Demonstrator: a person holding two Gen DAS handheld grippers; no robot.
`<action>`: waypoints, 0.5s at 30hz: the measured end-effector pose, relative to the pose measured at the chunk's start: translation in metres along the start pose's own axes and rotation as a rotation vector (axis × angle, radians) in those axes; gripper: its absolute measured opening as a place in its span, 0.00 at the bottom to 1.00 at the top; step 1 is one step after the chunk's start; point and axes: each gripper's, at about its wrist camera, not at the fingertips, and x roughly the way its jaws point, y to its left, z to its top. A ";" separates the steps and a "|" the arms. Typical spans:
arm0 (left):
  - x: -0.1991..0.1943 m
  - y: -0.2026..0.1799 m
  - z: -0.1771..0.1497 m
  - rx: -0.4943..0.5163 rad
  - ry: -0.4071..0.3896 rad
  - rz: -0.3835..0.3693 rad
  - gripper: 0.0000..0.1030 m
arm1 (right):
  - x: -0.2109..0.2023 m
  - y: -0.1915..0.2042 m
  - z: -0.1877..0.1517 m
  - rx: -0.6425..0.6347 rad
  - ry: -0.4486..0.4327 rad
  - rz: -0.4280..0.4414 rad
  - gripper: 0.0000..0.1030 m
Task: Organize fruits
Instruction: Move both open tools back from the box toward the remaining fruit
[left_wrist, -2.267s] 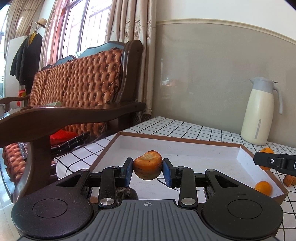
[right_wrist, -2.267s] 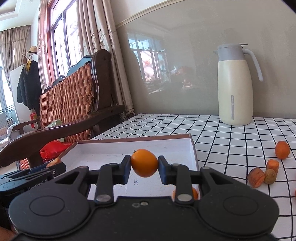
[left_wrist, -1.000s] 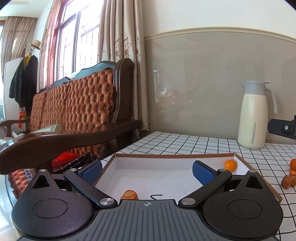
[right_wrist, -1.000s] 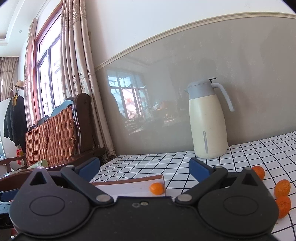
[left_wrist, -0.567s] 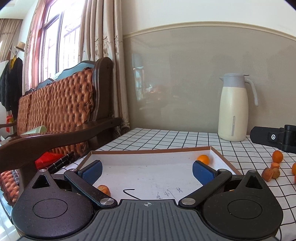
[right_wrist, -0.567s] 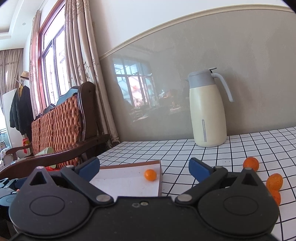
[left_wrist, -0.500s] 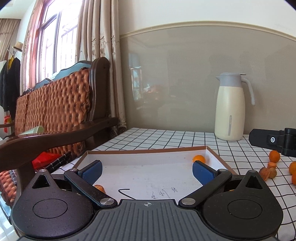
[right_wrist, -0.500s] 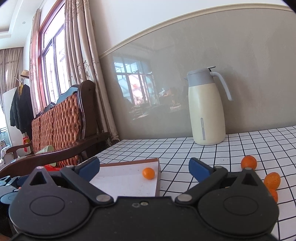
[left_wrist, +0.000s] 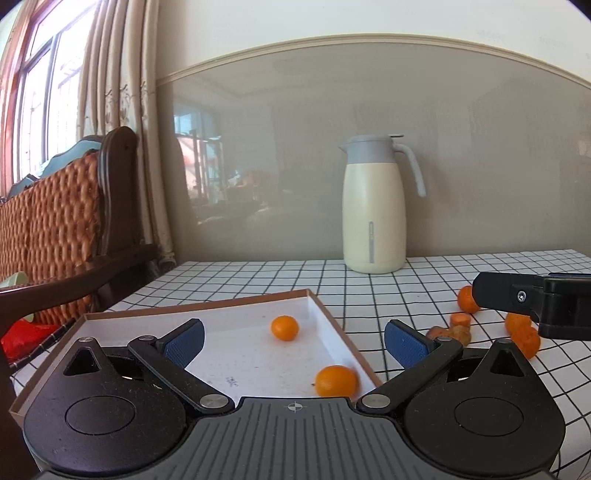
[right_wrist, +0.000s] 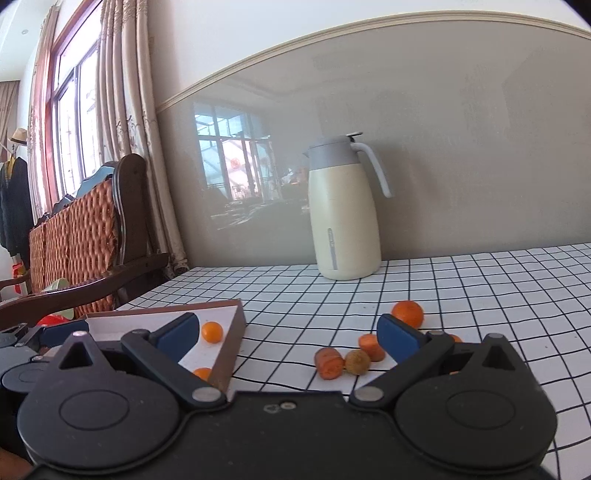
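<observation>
A shallow white box with a brown rim (left_wrist: 332, 321) lies on the checked table. Two small oranges lie in it, one further back (left_wrist: 284, 328) and one near the front right corner (left_wrist: 336, 380). My left gripper (left_wrist: 293, 338) is open and empty above the box. My right gripper (right_wrist: 286, 332) is open and empty, to the right of the box (right_wrist: 236, 332). Loose fruit lies on the table: an orange (right_wrist: 407, 314), two cut orange pieces (right_wrist: 328, 363) (right_wrist: 371, 347) and a small brownish fruit (right_wrist: 357, 362). The same pile shows in the left wrist view (left_wrist: 460, 326).
A cream thermos jug (left_wrist: 373, 206) stands at the back by the wall. A wooden sofa with woven orange cushions (left_wrist: 66, 221) stands left of the table. The right gripper's body (left_wrist: 535, 302) reaches into the left wrist view at the right.
Both grippers let go of their fruit into the box and opened. Both views have since swung right, towards the loose fruit on the table.
</observation>
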 end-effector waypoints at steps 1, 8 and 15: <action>0.000 -0.005 0.000 0.005 0.000 -0.011 1.00 | -0.001 -0.006 0.000 0.011 0.004 -0.012 0.94; 0.006 -0.041 -0.002 0.034 0.017 -0.089 1.00 | -0.007 -0.044 -0.002 0.099 0.040 -0.105 0.94; 0.015 -0.070 -0.004 0.061 0.035 -0.148 0.99 | -0.010 -0.073 -0.007 0.152 0.060 -0.183 0.88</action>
